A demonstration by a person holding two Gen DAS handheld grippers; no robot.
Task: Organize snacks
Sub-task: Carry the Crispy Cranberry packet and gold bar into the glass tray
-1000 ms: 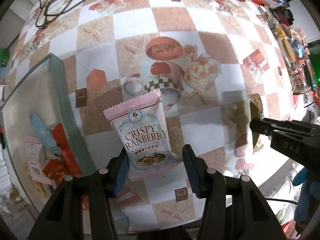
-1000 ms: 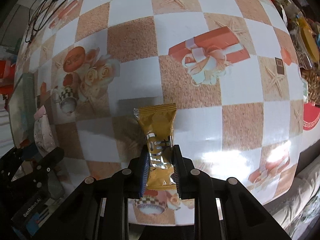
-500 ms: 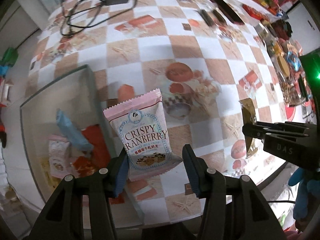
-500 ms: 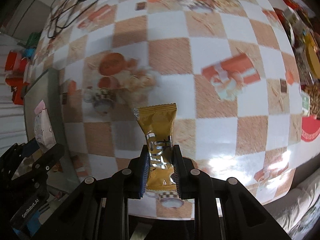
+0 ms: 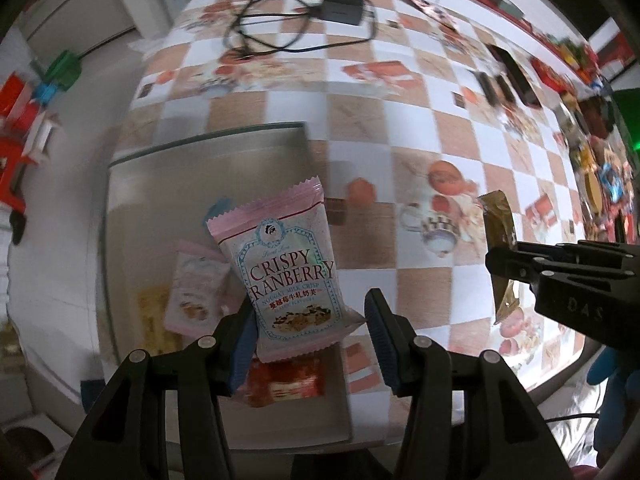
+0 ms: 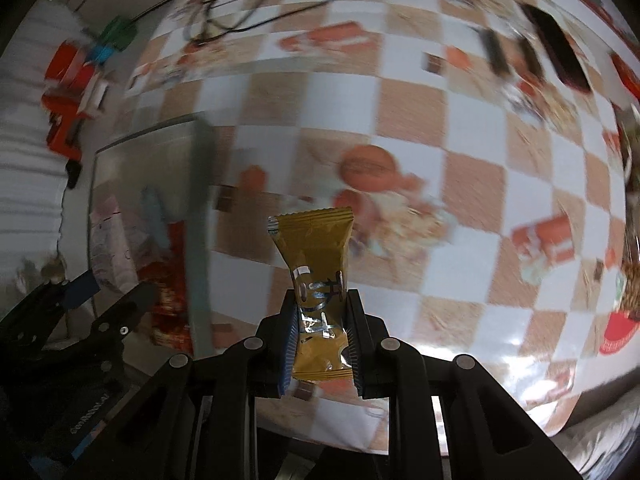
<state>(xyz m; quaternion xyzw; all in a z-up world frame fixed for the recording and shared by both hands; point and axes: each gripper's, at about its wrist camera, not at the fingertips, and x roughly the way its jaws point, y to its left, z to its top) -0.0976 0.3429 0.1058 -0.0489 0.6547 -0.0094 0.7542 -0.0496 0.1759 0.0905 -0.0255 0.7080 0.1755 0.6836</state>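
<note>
My left gripper [image 5: 310, 334] is shut on a pink "Crispy Cranberry" snack packet [image 5: 286, 268] and holds it in the air over the clear box [image 5: 208, 148] at the table's left end. The box holds several snacks, among them a pink packet [image 5: 192, 292] and a red one [image 5: 286, 380]. My right gripper [image 6: 322, 344] is shut on a gold snack packet [image 6: 316, 256] above the checkered tablecloth, right of the box [image 6: 196, 200]. The gold packet also shows in the left wrist view [image 5: 498, 232], and the left gripper in the right wrist view [image 6: 108, 300].
A checkered tablecloth [image 5: 400, 92] covers the table. A black adapter with cables [image 5: 340, 8] lies at the far end. Phones or remotes [image 5: 514, 76] and a heap of snacks [image 5: 600, 176] sit at the right. Red items stand on the floor [image 5: 16, 128] to the left.
Both grippers have moved left with their packets. The pink packet is now over the box instead of beside it. The gold packet has come closer to the box.
</note>
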